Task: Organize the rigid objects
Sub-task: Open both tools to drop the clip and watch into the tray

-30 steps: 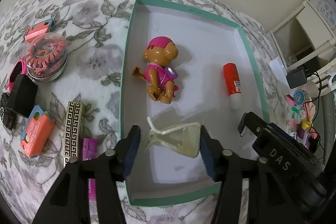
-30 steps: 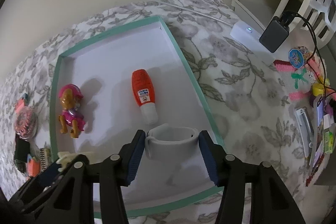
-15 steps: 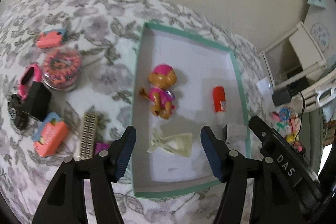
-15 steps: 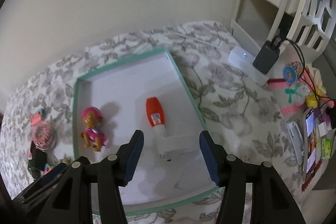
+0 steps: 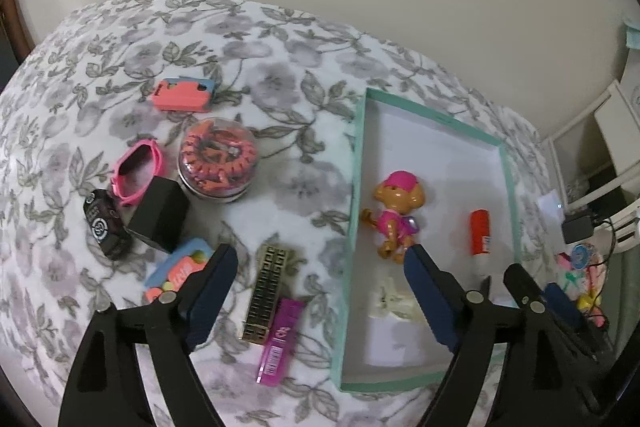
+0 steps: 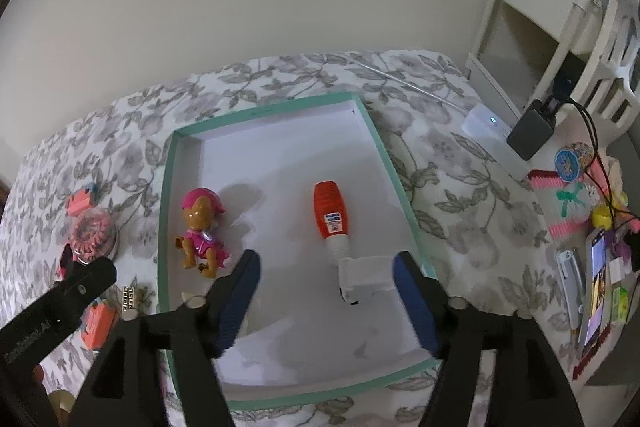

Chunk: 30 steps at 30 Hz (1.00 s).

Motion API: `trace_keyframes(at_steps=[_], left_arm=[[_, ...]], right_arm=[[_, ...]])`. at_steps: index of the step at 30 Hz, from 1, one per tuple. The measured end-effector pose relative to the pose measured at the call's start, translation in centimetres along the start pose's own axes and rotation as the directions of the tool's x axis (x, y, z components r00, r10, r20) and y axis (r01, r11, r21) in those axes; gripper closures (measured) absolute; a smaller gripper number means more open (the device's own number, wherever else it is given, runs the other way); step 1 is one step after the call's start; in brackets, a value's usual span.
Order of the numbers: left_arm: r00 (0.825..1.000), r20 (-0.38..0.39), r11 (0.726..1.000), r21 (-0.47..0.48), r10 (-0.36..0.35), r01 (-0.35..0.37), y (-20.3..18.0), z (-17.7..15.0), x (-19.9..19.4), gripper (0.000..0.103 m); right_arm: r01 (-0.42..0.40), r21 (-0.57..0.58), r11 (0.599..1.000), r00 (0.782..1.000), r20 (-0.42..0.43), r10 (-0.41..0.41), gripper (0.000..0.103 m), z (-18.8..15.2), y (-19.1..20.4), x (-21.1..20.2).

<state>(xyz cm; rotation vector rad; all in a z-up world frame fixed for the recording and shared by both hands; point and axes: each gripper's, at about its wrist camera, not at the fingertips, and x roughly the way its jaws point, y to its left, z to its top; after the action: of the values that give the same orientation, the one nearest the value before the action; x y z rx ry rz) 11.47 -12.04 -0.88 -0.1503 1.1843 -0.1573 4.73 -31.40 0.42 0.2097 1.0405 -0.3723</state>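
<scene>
Toy dog (image 6: 202, 231) left of bottle (image 6: 331, 219), both inside tray (image 6: 404, 195).

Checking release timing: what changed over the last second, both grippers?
Both let go. The left gripper released the pale clip in the tray, lifted and swung left over the gold-patterned case. The right gripper released the white ring-shaped piece and pulled back; both jaws stand open. Toy dog and orange tube stayed put.
</scene>
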Motion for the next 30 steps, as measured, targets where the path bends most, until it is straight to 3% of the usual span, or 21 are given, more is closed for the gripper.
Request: trace_keyframes(at_steps=[5,10,13,23,30], left_arm=[[0.999,0.018,0.999,0.013,0.034,-0.034,0.2,-0.1,-0.1,0.005],[0.998,0.037,0.998,0.005,0.056,-0.056,0.6,0.0,-0.2,0.005],[0.997,0.040,0.998,-0.004,0.063,-0.063,0.9,0.1,-0.3,0.005],[0.994,0.057,0.996,-0.010,0.090,-0.089,2.2,0.3,-0.5,0.005],[0.993,0.073,0.995,-0.026,0.097,-0.095,3.5,0.6,-1.2,0.005]], right_arm=[[0.003,-0.009,1.000,1.000,0.006,-0.003,0.014,-0.1,0.2,0.2],[0.000,-0.009,1.000,1.000,0.004,0.000,0.009,-0.1,0.2,0.5],[0.002,-0.013,1.000,1.000,0.008,-0.002,0.000,-0.1,0.3,0.5],[-0.009,-0.019,1.000,1.000,0.011,0.010,0.000,-0.4,0.8,1.0],[-0.066,-0.028,0.997,0.996,0.053,0.068,0.000,-0.3,1.7,0.4]])
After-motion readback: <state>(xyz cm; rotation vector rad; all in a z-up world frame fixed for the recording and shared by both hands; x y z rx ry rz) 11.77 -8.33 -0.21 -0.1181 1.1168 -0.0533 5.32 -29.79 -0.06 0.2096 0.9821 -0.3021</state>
